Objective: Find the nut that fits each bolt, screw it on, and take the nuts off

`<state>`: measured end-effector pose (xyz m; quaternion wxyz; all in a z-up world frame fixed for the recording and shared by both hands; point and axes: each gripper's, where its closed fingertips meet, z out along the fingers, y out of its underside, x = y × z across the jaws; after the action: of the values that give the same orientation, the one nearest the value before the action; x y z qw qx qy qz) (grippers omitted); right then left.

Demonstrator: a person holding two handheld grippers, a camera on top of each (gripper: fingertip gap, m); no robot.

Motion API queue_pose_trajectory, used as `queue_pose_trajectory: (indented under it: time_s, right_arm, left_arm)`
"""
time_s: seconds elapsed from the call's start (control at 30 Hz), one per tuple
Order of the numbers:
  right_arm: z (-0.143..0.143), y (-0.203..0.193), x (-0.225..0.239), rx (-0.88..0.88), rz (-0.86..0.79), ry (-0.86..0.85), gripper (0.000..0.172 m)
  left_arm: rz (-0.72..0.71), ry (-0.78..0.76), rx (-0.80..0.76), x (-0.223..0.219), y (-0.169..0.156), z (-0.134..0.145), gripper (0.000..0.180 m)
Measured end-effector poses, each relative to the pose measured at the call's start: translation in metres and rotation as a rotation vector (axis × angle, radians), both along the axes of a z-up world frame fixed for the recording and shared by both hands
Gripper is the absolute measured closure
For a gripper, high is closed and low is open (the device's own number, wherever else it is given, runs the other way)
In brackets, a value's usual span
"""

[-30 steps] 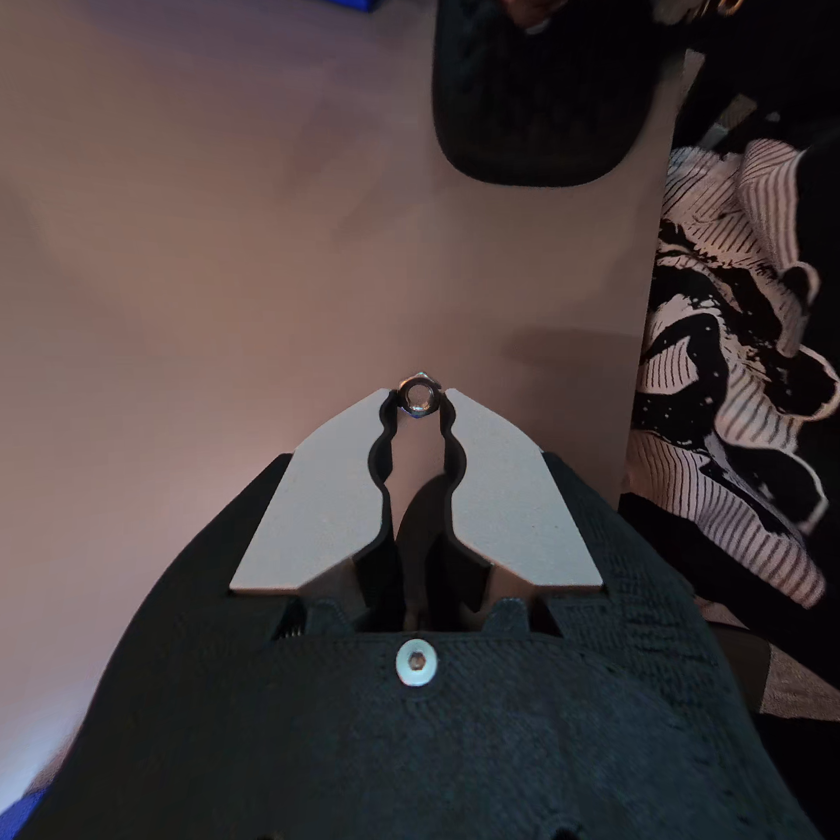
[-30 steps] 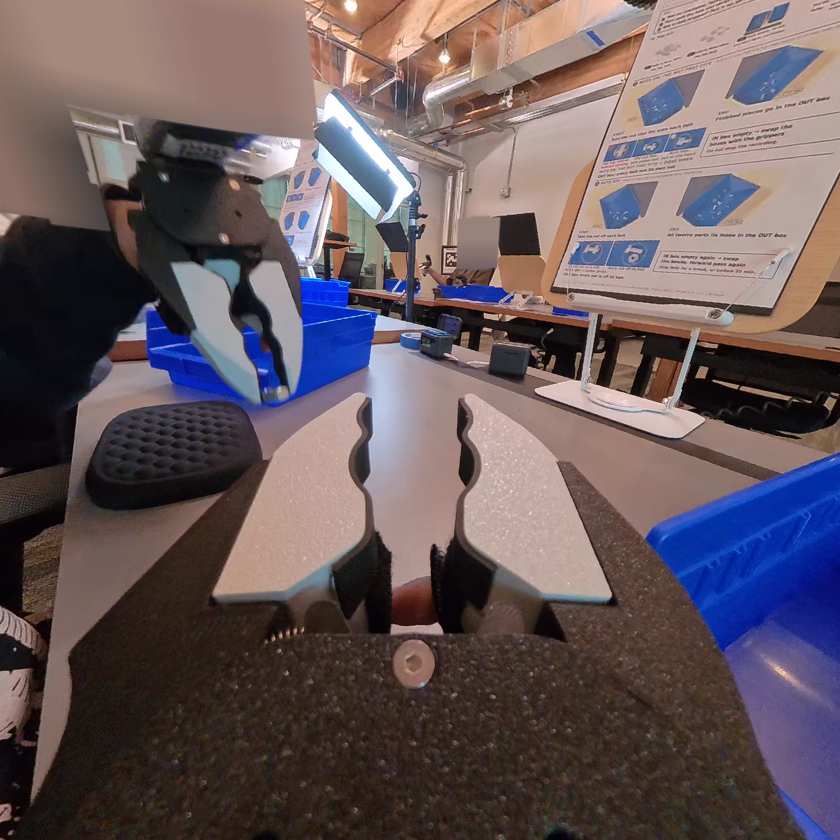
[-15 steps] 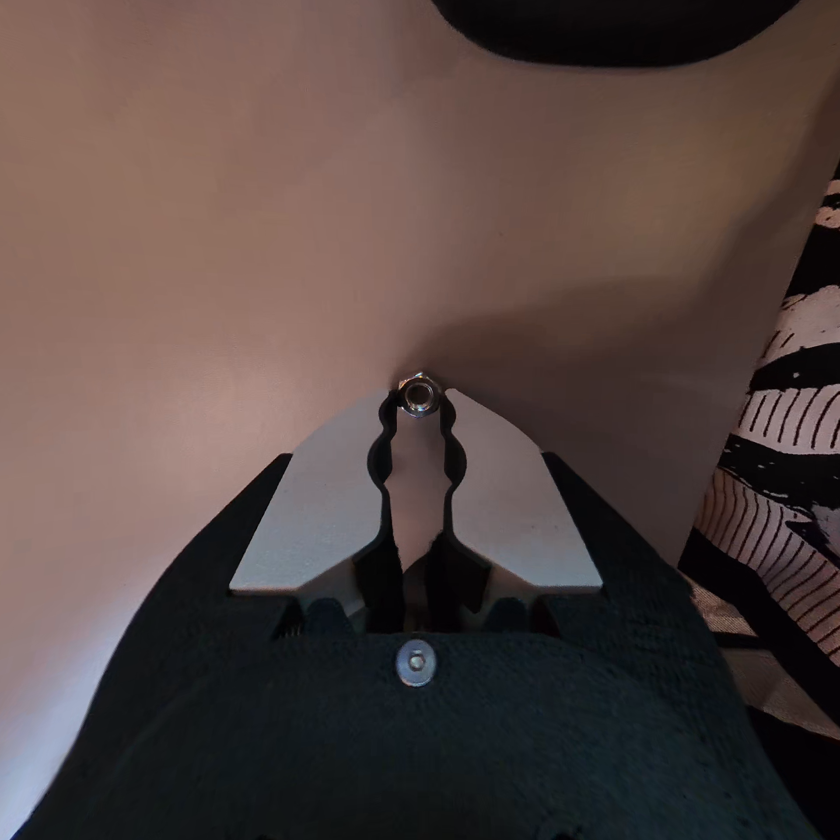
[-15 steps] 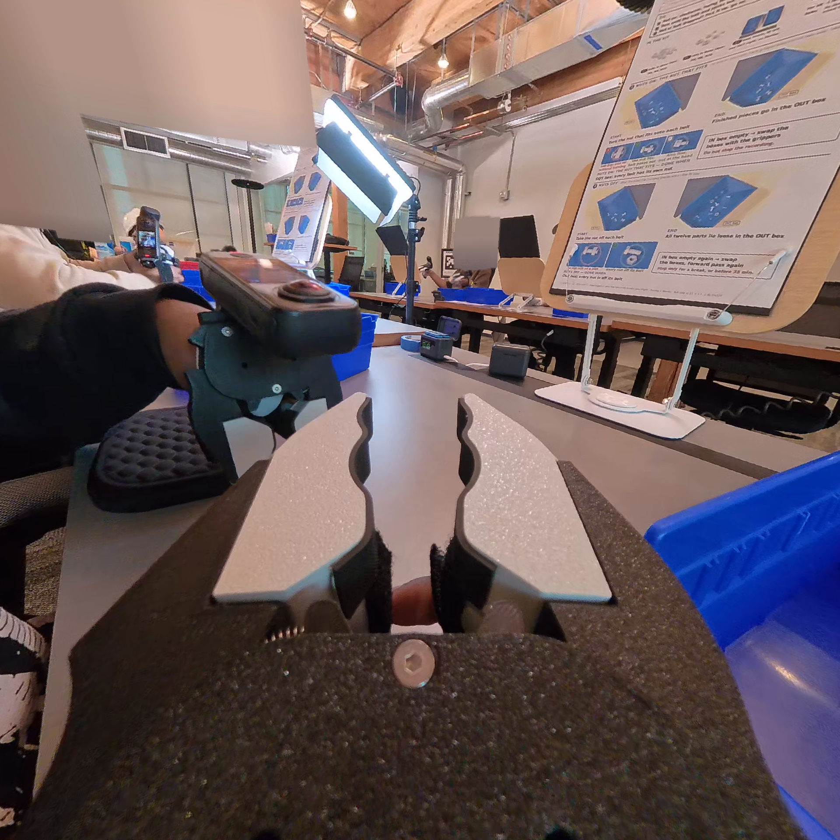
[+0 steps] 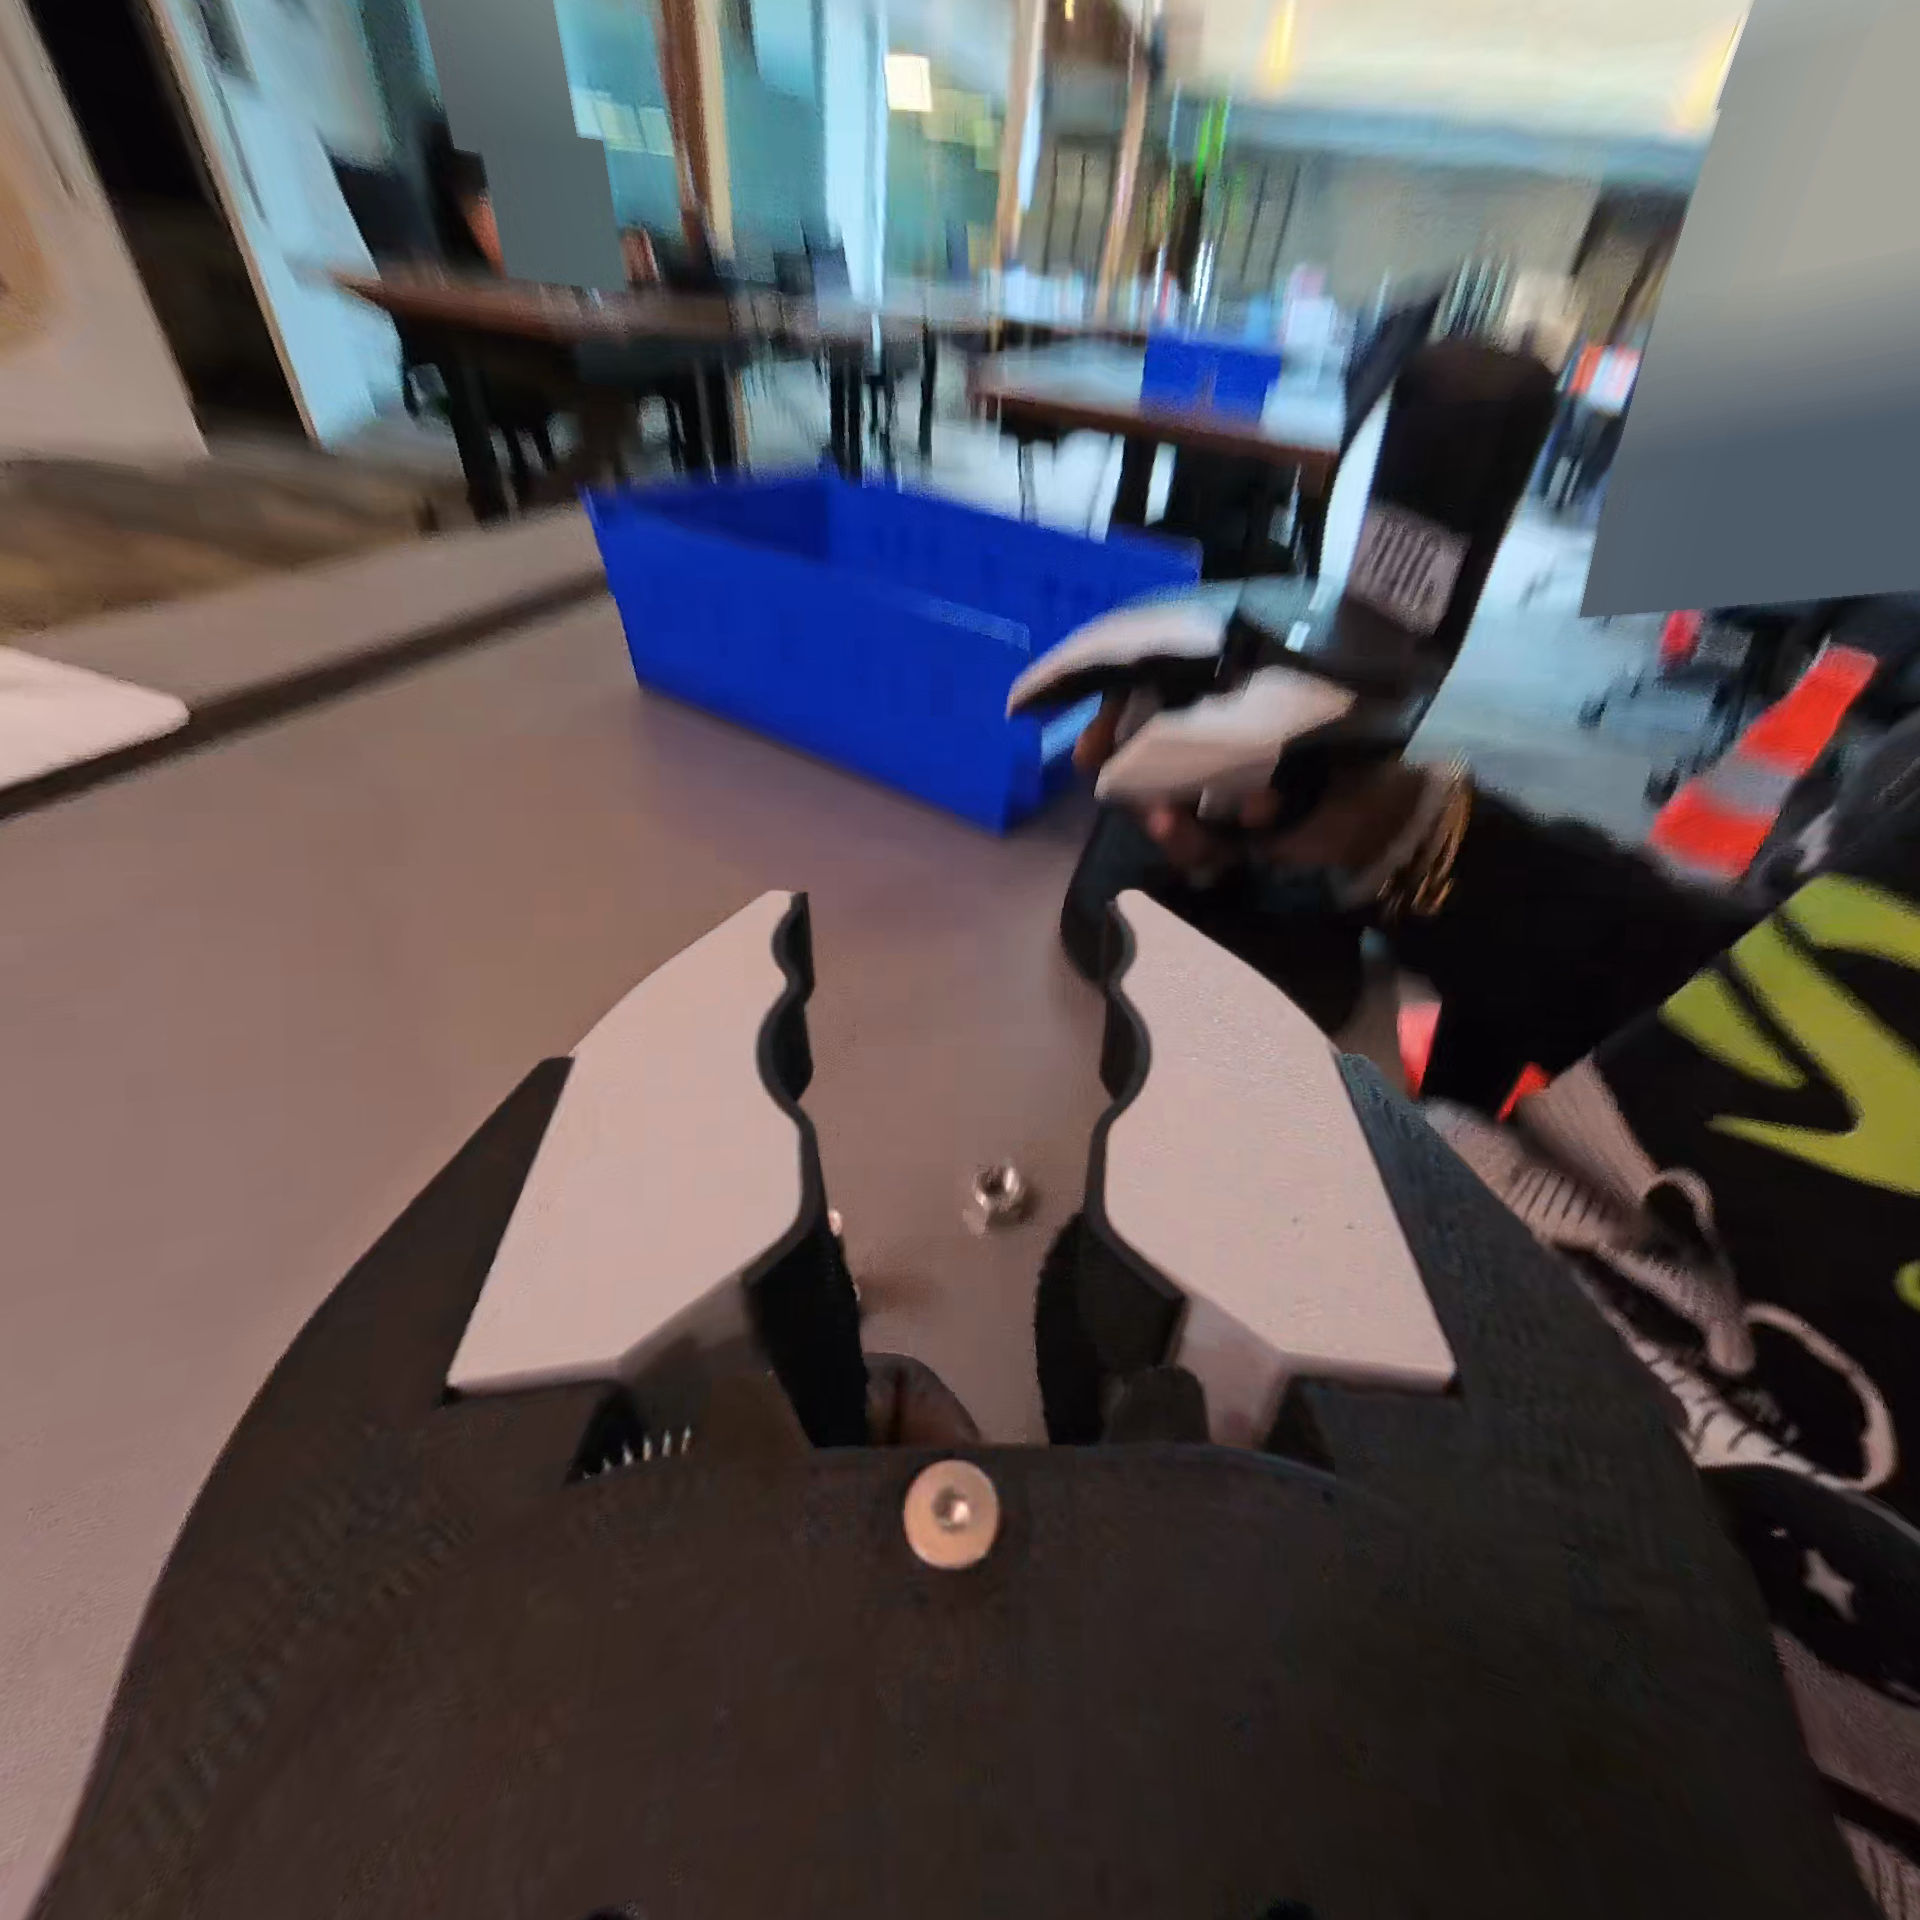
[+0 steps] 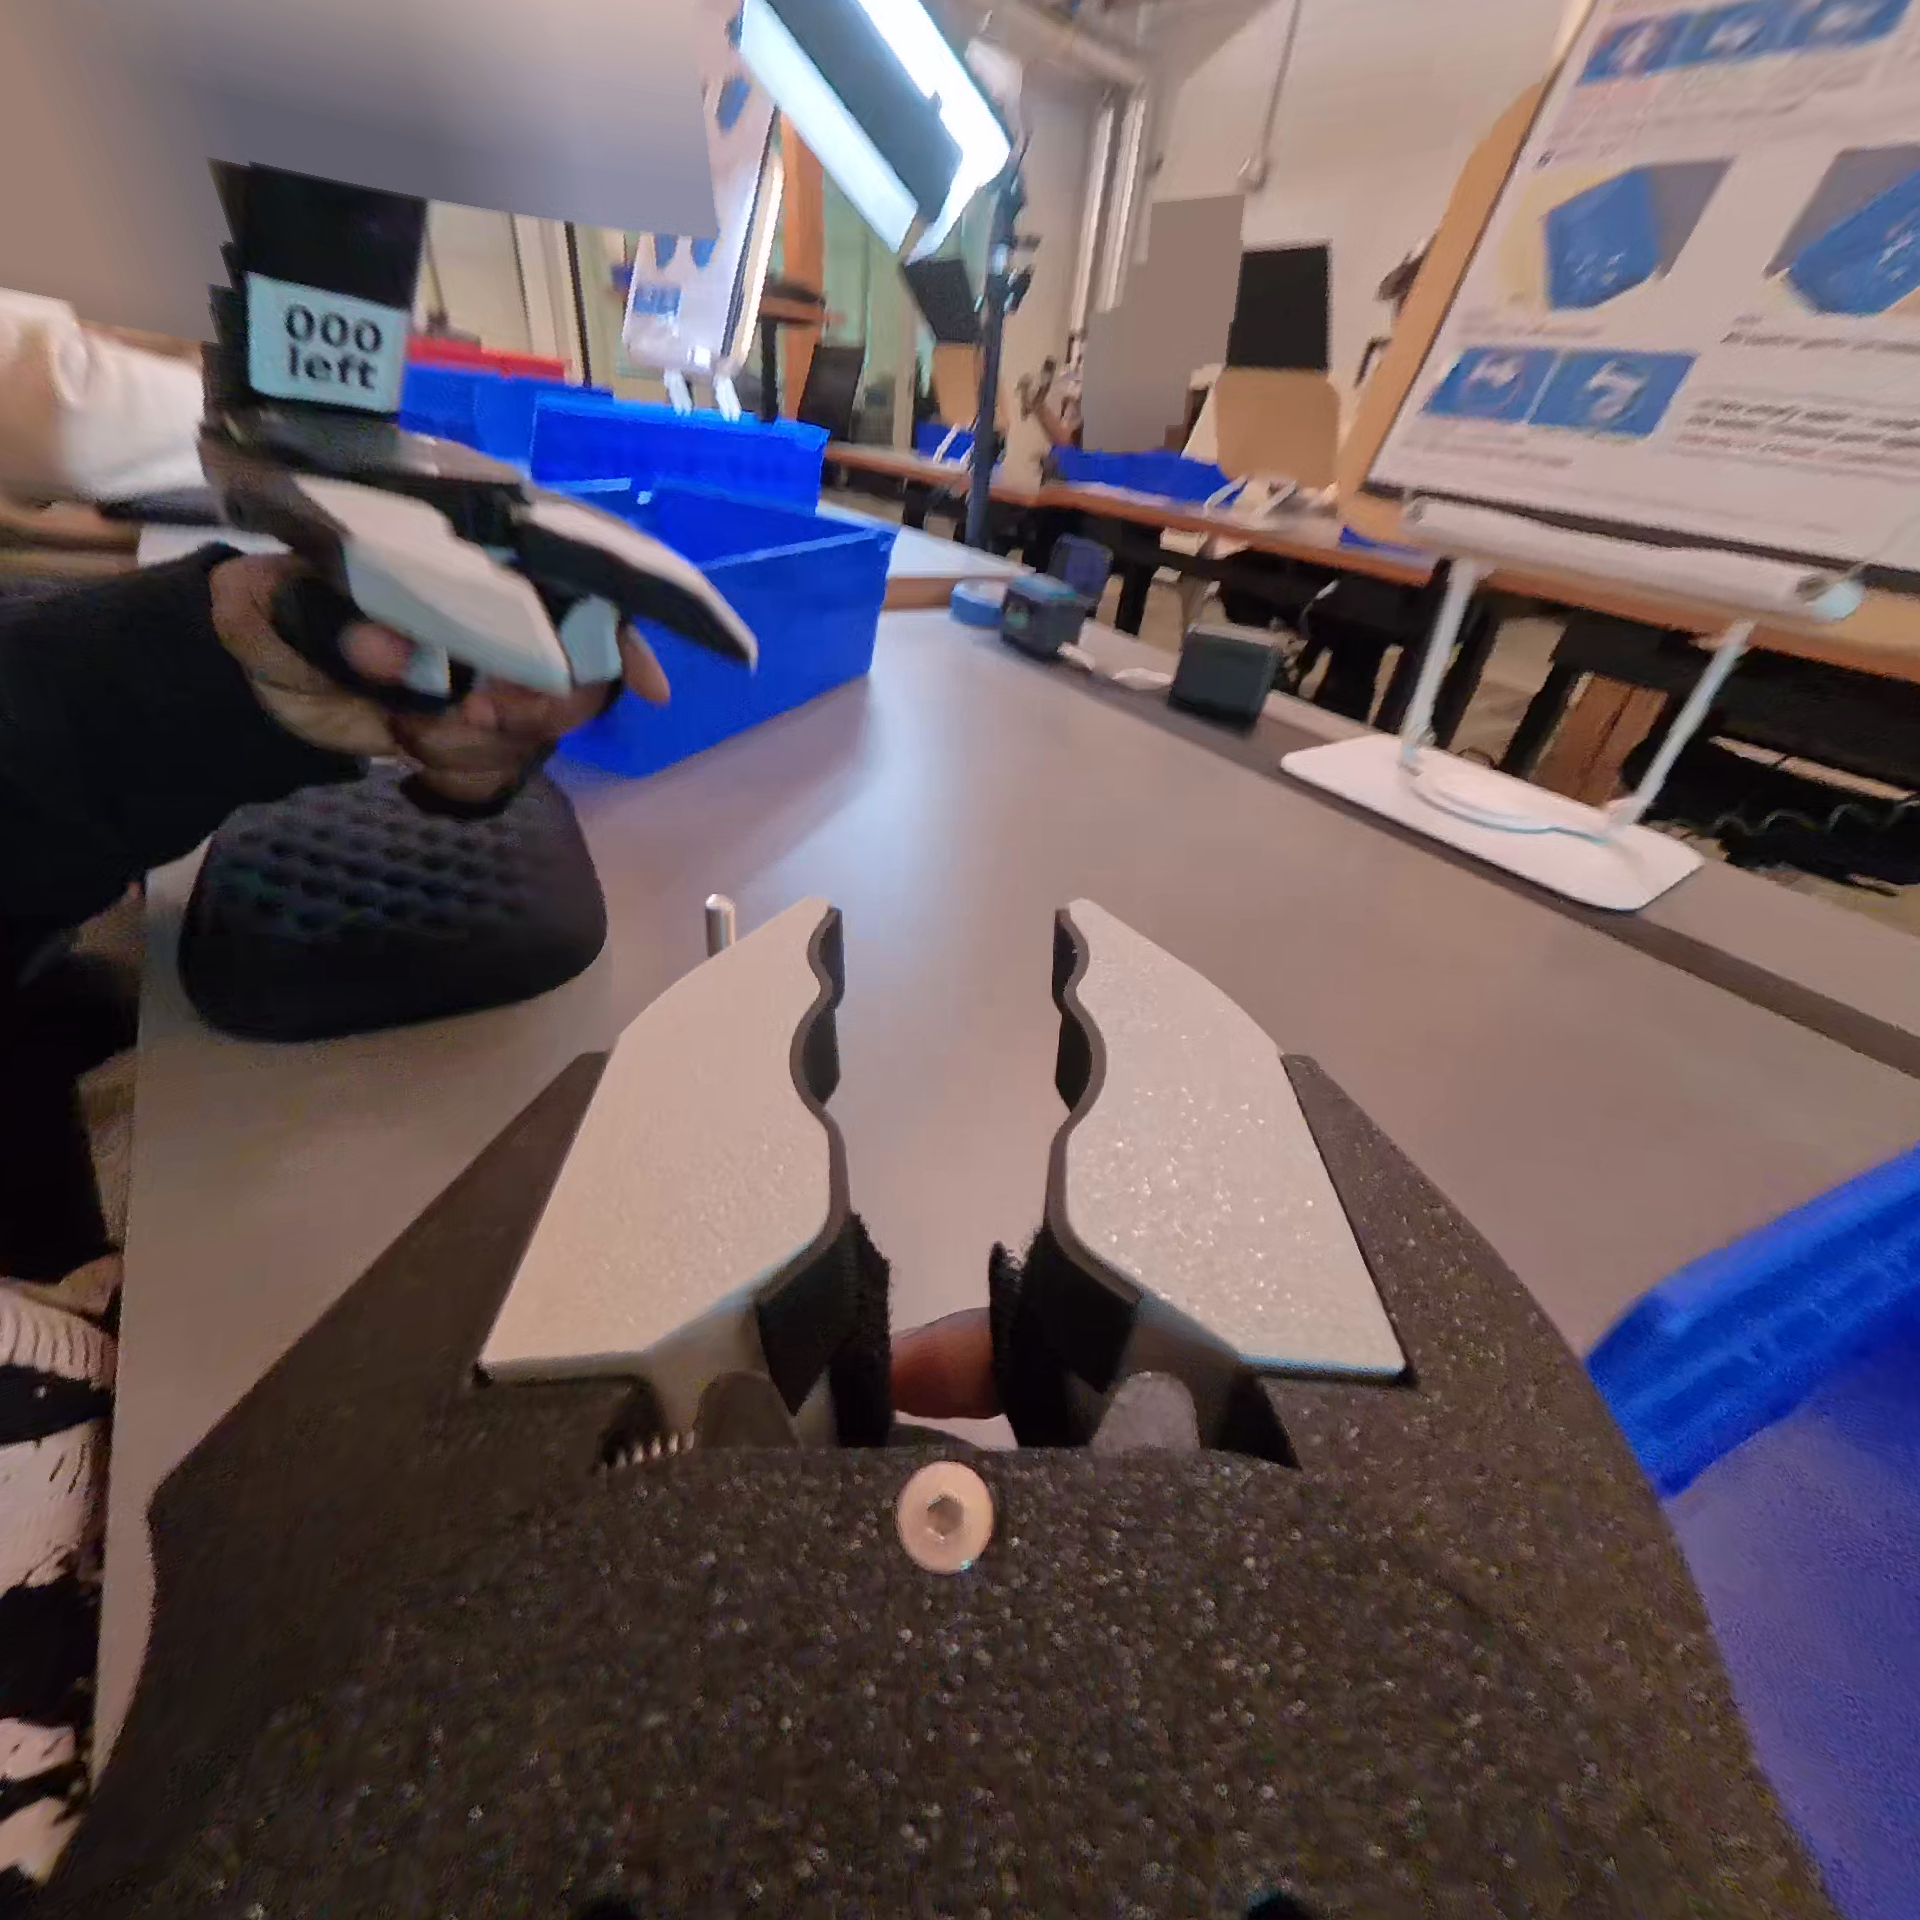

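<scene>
- The left gripper (image 5: 954, 914), a black hand-held tool with two pale grey wavy-edged fingers (image 5: 665, 1143), has its jaws spread wide; nothing sits between the pads.
- A small silver hexagonal metal nut (image 5: 995, 1195) lies flat on the grey table top (image 5: 364, 935), low between the finger bases and nearer the right-hand one, touching neither pad.
- From the other side, that same left gripper (image 6: 655, 649) hangs in the air above a black dimpled wrist-rest pad (image 6: 384, 914), a hand (image 6: 343, 675) wrapped round its grip.
- The right gripper (image 6: 945, 920) is also released, its grey fingers (image 6: 1195, 1143) parted with only bare table showing between them.
- A slim silver metal bolt (image 6: 717, 923) stands upright on the table just beyond the right gripper's left fingertip, beside the pad and clear of both jaws.
- A blue plastic bin (image 6: 748, 623) sits farther back on the table; the corner of another blue bin (image 6: 1787, 1351) shows at the right edge.
</scene>
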<state>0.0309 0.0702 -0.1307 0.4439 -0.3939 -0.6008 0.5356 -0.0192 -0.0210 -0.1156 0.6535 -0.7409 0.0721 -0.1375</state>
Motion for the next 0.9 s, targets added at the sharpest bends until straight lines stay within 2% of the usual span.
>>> queue_pose_trajectory:
  time_s: [0.07,0.17,0.27,0.37,0.5,0.6,0.67,0.7,0.77,0.9]
  right_arm:
    - [-0.008,-0.008,-0.007,0.032,0.03,-0.069,0.13]
    - [-0.013,-0.027,-0.021,0.01,0.089,-0.166,0.129]
    - [-0.018,-0.055,-0.041,-0.034,0.164,-0.266,0.133]
    - [-0.038,-0.084,-0.06,0.001,0.243,-0.376,0.136]
    - [-0.07,-0.094,-0.081,0.045,0.232,-0.512,0.143]
    - [-0.078,-0.102,-0.084,0.048,0.272,-0.535,0.146]
    - [-0.081,-0.102,-0.087,0.072,0.266,-0.533,0.155]
    - [-0.081,-0.103,-0.088,0.078,0.27,-0.529,0.162]
    - [-0.077,-0.098,-0.088,0.085,0.248,-0.517,0.162]
    - [-0.035,-0.091,-0.084,-0.032,0.226,-0.423,0.162]
  left_arm:
    - [0.044,-0.061,0.139,-0.008,-0.015,0.011,0.121]
    - [0.06,-0.074,0.203,-0.012,-0.029,0.003,0.112]
    - [0.041,-0.117,0.291,-0.012,-0.039,0.012,0.112]
    - [0.014,-0.142,0.287,-0.012,-0.04,0.01,0.112]
    - [0.009,-0.108,0.284,-0.008,-0.04,0.009,0.112]
    - [-0.001,-0.086,0.276,-0.005,-0.04,0.007,0.112]
    - [0.001,-0.073,0.266,-0.004,-0.039,0.005,0.112]
    - [0.004,-0.064,0.261,-0.004,-0.038,0.004,0.112]
    - [0.036,-0.041,0.253,-0.005,-0.036,0.003,0.112]
    - [0.249,0.056,0.187,-0.022,-0.026,-0.003,0.113]
